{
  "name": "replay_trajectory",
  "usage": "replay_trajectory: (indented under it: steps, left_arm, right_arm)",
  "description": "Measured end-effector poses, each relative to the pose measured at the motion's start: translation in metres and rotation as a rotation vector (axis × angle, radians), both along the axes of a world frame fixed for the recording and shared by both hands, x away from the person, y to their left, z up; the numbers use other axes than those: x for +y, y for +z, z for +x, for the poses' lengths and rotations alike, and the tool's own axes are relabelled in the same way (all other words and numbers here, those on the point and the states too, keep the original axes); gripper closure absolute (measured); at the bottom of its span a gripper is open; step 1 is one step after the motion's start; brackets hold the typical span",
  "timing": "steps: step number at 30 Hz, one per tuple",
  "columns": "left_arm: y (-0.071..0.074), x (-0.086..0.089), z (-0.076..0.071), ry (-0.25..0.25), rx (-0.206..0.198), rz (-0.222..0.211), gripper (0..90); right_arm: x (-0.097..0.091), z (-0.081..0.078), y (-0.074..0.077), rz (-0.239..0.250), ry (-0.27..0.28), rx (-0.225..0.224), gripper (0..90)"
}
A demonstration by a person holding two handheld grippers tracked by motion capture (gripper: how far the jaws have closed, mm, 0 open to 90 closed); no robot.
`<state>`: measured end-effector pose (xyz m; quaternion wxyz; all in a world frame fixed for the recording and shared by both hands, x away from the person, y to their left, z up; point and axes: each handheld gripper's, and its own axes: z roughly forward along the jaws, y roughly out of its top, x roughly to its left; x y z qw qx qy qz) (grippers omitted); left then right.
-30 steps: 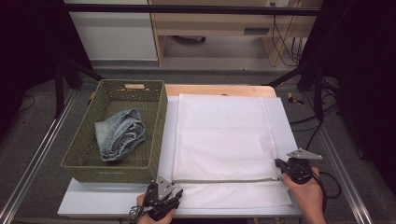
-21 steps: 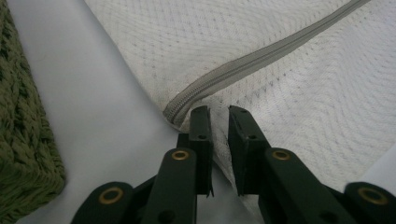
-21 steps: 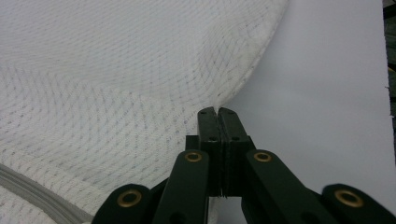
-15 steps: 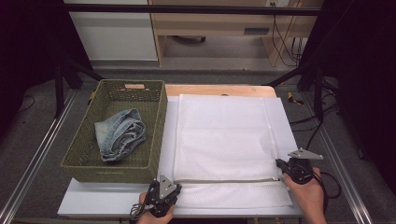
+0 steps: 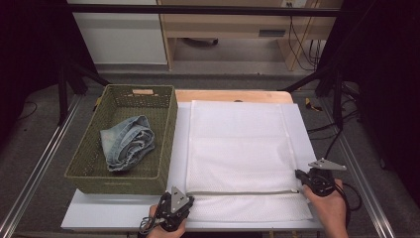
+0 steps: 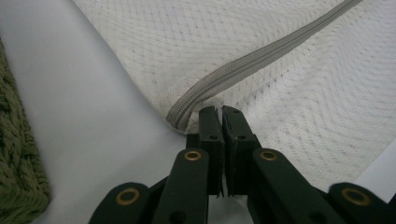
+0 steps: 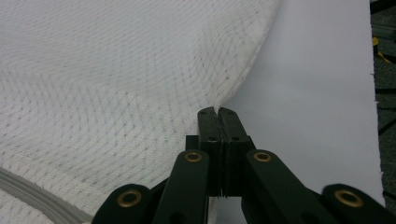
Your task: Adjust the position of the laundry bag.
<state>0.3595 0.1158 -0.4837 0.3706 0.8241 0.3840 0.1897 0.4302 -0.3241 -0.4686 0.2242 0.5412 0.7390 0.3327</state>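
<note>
- the white mesh laundry bag (image 5: 240,153) lies flat on the pale table (image 5: 114,213), just right of the green woven basket (image 5: 166,134) that holds folded jeans (image 5: 126,144).
- left gripper (image 5: 173,208) sits at the bag's near left corner — its jaws have just been closing and now pinch the mesh beside the grey zipper (image 6: 261,58) end.
- right gripper (image 5: 302,176) is at the bag's right edge, near the zipper line, jaws clamped together on the mesh rim (image 7: 219,100).
</note>
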Motion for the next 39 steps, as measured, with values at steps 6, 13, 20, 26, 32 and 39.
replay_trajectory:
  steps: [6,13,20,26,32,39]
  left_arm:
    - [0.0,-0.002,-0.001,-0.01,-0.003,0.004,87.7]
    - [0.0,-0.004,-0.003,-0.02,-0.004,0.01,87.7]
    - [0.0,-0.004,-0.003,-0.021,-0.006,0.011,87.6]
    - [0.0,-0.004,-0.003,-0.021,-0.01,0.017,86.3]
    - [0.0,-0.004,-0.003,-0.017,-0.015,0.02,84.1]
    - [0.002,-0.009,-0.005,-0.004,-0.038,0.021,58.2]
  right_arm:
    - [-0.002,0.001,-0.001,-0.011,-0.002,-0.004,89.7]
    - [-0.004,0.0,-0.001,-0.003,-0.015,0.003,89.7]
    - [-0.005,0.0,-0.002,0.001,-0.009,0.003,89.5]
    - [-0.006,-0.003,-0.001,0.015,0.0,-0.014,78.1]
    - [-0.01,-0.008,0.005,0.022,-0.039,-0.07,52.2]
    - [-0.011,-0.013,0.011,-0.004,-0.067,-0.136,24.6]
